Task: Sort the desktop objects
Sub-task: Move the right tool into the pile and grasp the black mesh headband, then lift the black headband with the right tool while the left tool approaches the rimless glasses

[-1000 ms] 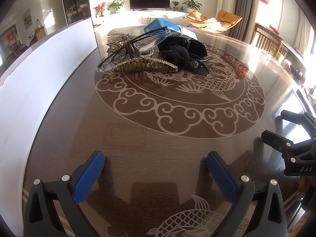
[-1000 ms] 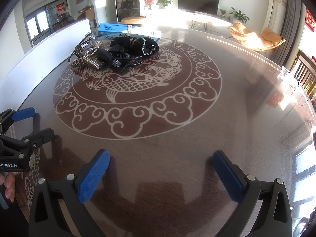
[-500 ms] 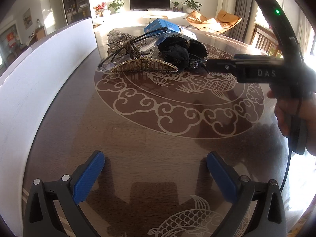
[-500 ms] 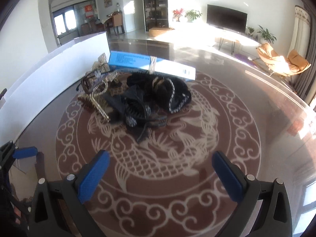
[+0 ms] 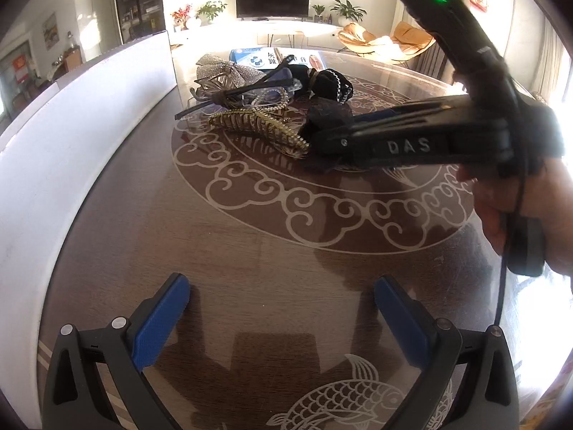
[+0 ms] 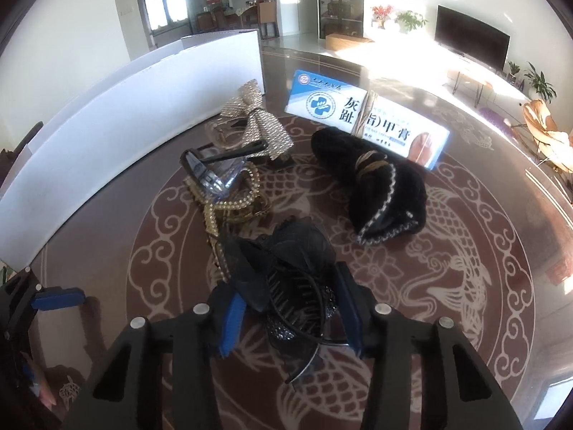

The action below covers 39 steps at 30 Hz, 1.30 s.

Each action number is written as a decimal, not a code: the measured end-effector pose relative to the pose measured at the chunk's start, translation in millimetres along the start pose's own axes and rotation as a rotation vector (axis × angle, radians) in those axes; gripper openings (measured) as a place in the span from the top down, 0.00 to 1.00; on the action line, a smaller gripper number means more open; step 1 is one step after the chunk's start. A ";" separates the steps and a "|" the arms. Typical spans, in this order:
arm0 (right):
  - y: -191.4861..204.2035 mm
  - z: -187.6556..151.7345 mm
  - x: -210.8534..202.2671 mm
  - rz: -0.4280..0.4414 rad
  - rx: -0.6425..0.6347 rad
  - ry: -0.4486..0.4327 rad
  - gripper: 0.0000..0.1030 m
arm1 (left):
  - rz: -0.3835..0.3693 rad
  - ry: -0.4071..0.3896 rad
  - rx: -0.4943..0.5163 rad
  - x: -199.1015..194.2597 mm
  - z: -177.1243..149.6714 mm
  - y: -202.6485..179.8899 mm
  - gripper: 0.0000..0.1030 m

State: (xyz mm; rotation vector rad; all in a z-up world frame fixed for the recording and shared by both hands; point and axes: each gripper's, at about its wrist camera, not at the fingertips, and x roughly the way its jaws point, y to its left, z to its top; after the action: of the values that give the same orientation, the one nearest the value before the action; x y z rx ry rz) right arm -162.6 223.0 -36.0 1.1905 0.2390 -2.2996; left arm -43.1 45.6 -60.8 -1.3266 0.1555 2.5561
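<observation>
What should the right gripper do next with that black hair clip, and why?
Probably finish closing, then lift straight up. The right gripper is closing with the black hair clip between its pads, and the gold clip lies right beside it.

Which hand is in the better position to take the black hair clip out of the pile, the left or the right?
The right. The right gripper has its jaws closing around the black hair clip. The left gripper is open over bare table, away from the pile.
</observation>
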 end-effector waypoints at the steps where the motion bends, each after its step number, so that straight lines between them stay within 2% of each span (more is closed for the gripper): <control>1: 6.8 -8.8 -6.3 0.038 0.000 -0.002 0.54 | 0.001 0.000 0.000 -0.2 0.2 -0.1 0.00; 2: 13.4 -17.2 -12.8 0.056 -0.009 -0.003 0.54 | 0.001 0.000 0.001 -0.3 0.5 -0.3 0.00; 5: 15.2 -40.0 -33.2 0.010 0.019 -0.038 0.54 | 0.002 0.001 0.002 -0.7 1.2 -1.1 0.00; 8: -7.1 -58.5 -50.9 -0.104 0.099 -0.062 0.54 | 0.002 0.001 0.001 -1.1 0.3 -0.8 0.00; 11: -18.0 -72.2 -57.5 -0.156 0.132 -0.043 0.54 | 0.002 0.001 0.002 -1.5 0.2 -0.9 0.00; 16: -25.6 -80.5 -62.4 -0.189 0.154 -0.054 0.53 | 0.002 0.001 0.002 -1.1 1.1 -1.7 0.00; 18: -27.8 -78.8 -60.5 -0.192 0.158 -0.052 0.50 | 0.002 0.001 0.003 -1.8 1.3 -1.8 0.00; 21: -24.2 -75.6 -57.4 -0.210 0.159 -0.040 0.37 | 0.004 0.002 0.004 -0.7 1.1 -1.1 0.00; 22: -23.4 -74.8 -54.8 -0.221 0.156 -0.029 0.28 | 0.005 0.003 0.005 -0.2 1.0 -0.9 0.00; 23: -23.0 -74.6 -53.3 -0.230 0.154 -0.022 0.24 | 0.007 0.004 0.007 0.0 0.7 -1.0 0.00; 25: -23.5 -75.7 -52.2 -0.235 0.160 -0.019 0.20 | 0.010 0.005 0.010 1.3 1.0 -4.0 0.00; 28: -27.6 -76.7 -49.8 -0.250 0.179 -0.005 0.08 | 0.013 0.005 0.012 -2.1 -1.6 -2.6 0.00; 33: -30.0 -76.9 -47.9 -0.256 0.191 0.008 0.00 | 0.013 0.005 0.012 -1.0 -0.5 -2.1 0.00; 39: -29.7 -77.3 -47.3 -0.257 0.193 0.008 0.00 | 0.013 0.005 0.012 -0.8 -0.4 -2.2 0.00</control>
State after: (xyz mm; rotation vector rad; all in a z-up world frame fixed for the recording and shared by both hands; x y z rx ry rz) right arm -101.8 295.7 -46.6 1.3304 0.1853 -2.5887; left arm -41.7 47.5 -60.3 -1.3326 0.1805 2.5581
